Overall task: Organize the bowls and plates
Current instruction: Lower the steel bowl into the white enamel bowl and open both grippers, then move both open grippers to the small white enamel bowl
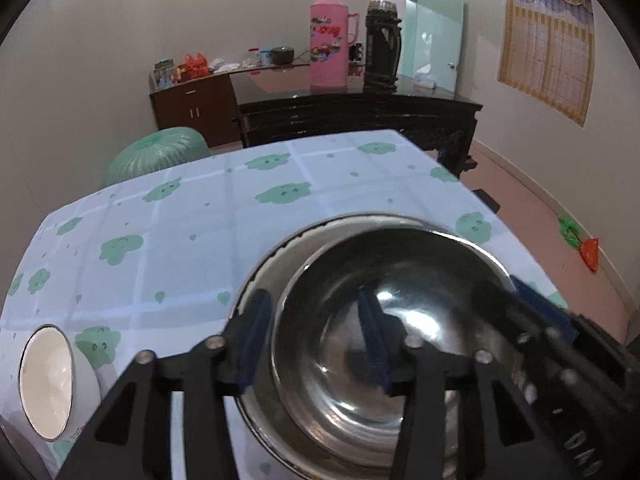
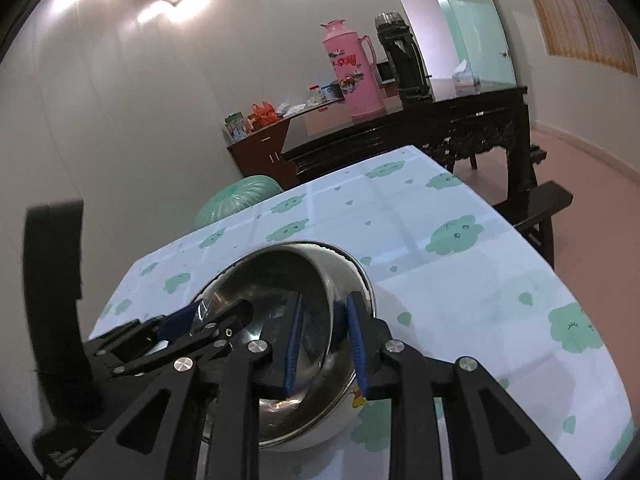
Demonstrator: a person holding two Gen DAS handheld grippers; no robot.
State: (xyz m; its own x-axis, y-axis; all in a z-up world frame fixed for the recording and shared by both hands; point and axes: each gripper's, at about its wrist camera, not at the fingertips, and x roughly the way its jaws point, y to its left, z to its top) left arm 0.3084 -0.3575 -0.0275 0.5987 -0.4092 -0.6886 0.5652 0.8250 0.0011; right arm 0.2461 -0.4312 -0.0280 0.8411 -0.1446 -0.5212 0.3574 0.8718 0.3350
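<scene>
Two steel bowls sit nested on the green-patterned tablecloth (image 1: 160,208). The inner steel bowl (image 1: 360,380) lies in the outer steel bowl (image 1: 262,272). My left gripper (image 1: 314,338) is open: one pad is outside the near-left rims, the other hangs inside the inner bowl, neither pressing. My right gripper (image 2: 324,344) straddles the right rim of the inner bowl (image 2: 256,292), and a gap shows beside its inner pad. The outer bowl (image 2: 348,412) carries a cartoon sticker. A white bowl (image 1: 46,380) with a thin rim line rests at the lower left.
Beyond the table's far edge stand a dark wooden table (image 1: 360,108) with a pink thermos (image 1: 330,40) and a black flask (image 1: 382,46), a brown cabinet (image 1: 192,104) and a green bag-lined bin (image 1: 156,152). A dark bench (image 2: 536,204) is at the right.
</scene>
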